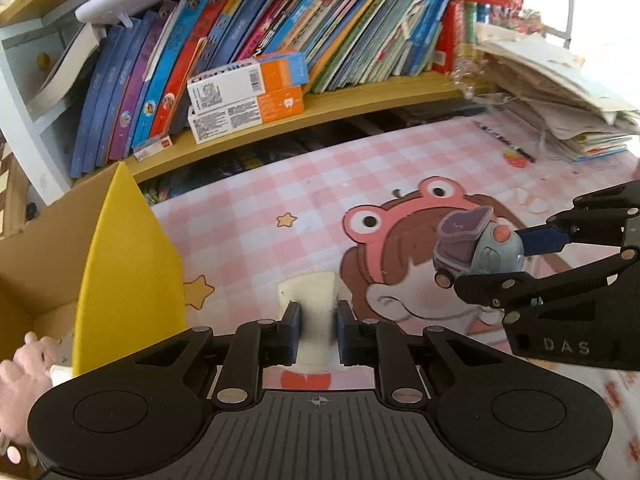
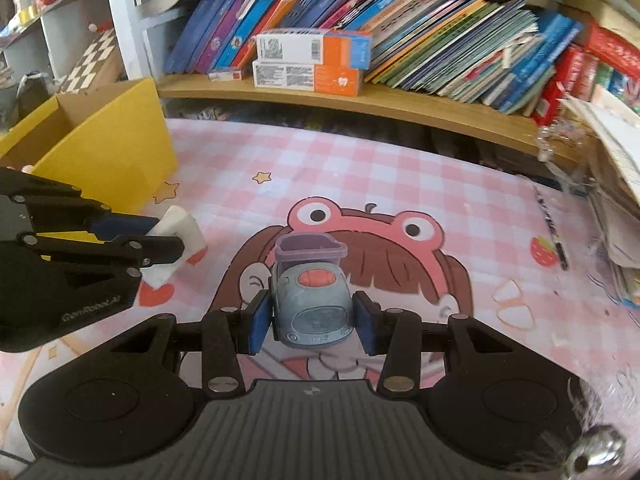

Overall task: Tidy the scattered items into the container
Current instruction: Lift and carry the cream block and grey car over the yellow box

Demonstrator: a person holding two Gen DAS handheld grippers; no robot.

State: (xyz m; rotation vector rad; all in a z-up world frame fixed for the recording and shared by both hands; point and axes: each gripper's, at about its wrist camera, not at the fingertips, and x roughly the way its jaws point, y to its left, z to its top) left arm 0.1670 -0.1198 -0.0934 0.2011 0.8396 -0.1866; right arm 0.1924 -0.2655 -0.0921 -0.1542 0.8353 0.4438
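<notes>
— What sits at your far left?

— A yellow cardboard box, open at the top, at the left edge of the tabletop, which wears a pink checked mat with a frog-hat cartoon girl. In my left view its near wall rises just beside my left jaws.

— And your left gripper?

— Its jaws are clenched on a white block, pads pressing both sides. From the right view the block sits near the box's front corner; whether it touches the mat I cannot tell.

— Further right?

— My right gripper has a small grey-blue toy car between its jaws, over the girl's face in the middle of the tabletop. The left pad touches the car's side; the right pad looks just beside it, so I cannot tell whether the grip is firm. The car carries a purple tub on top and an orange button.

— Behind it all?

— A wooden shelf of leaning books along the back edge, two orange-and-white cartons stacked in front of them, and a paper pile at the right.
</notes>
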